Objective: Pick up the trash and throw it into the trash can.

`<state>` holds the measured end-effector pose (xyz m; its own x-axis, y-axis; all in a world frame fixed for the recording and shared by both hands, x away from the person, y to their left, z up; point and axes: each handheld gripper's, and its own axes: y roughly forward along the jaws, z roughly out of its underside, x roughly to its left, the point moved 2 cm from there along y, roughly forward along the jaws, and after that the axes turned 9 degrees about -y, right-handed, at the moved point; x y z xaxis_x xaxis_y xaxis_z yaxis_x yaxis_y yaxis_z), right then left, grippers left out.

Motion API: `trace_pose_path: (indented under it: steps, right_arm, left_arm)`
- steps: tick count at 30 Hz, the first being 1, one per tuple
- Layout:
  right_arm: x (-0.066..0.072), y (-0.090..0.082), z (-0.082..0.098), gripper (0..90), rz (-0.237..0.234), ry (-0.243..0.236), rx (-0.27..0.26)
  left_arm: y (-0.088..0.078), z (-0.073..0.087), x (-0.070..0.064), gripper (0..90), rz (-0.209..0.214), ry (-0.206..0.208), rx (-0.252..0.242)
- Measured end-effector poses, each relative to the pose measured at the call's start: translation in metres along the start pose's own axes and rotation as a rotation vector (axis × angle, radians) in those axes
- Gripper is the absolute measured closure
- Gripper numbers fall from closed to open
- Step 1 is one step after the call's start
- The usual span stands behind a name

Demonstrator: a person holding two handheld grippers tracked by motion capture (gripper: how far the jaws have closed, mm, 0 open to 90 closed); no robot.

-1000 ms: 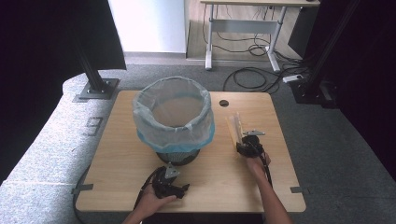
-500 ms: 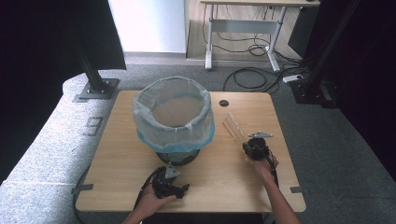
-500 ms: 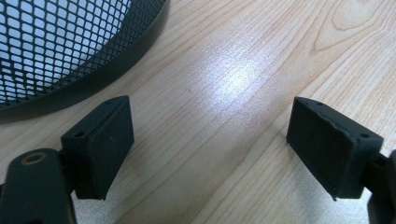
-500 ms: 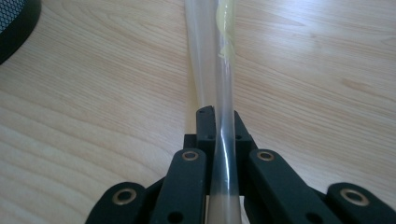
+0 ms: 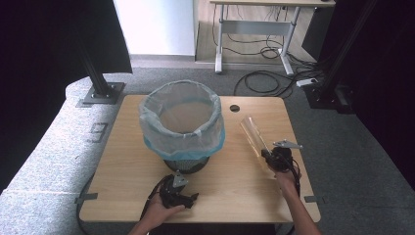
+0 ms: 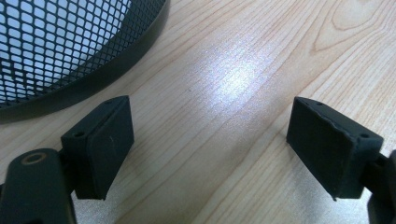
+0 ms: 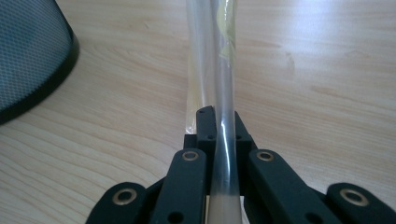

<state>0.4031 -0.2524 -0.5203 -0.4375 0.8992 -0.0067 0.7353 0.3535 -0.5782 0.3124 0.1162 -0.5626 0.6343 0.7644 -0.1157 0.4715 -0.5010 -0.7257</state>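
A black mesh wastebasket lined with a pale blue bag stands in the middle of the wooden table. My right gripper is to its right, shut on a clear, flattened plastic piece that slants up and away toward the basket. In the right gripper view the plastic runs between the jaws of the right gripper. My left gripper rests on the table in front of the basket base. The left gripper is open, with bare wood between its pads.
A small black grommet sits near the table's far edge. Beyond the table are cables on the grey floor, a desk frame and a black stand base at the left.
My right gripper has shifted to the right and slightly nearer the person with the clear plastic in it. The left gripper has stayed put.
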Motion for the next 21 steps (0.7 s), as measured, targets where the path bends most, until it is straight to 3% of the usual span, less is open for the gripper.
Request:
trace_pose_path:
  steps: [7, 21]
  right_arm:
    - [0.001, -0.009, -0.008, 87.9, -0.005, 0.026, -0.052]
    - [0.009, -0.02, -0.02, 87.9, -0.011, 0.021, -0.107]
  left_arm:
    - [0.0, 0.0, 0.0, 14.7, 0.0, 0.0, 0.0]
    - [0.0, 0.0, 0.0, 14.7, 0.0, 0.0, 0.0]
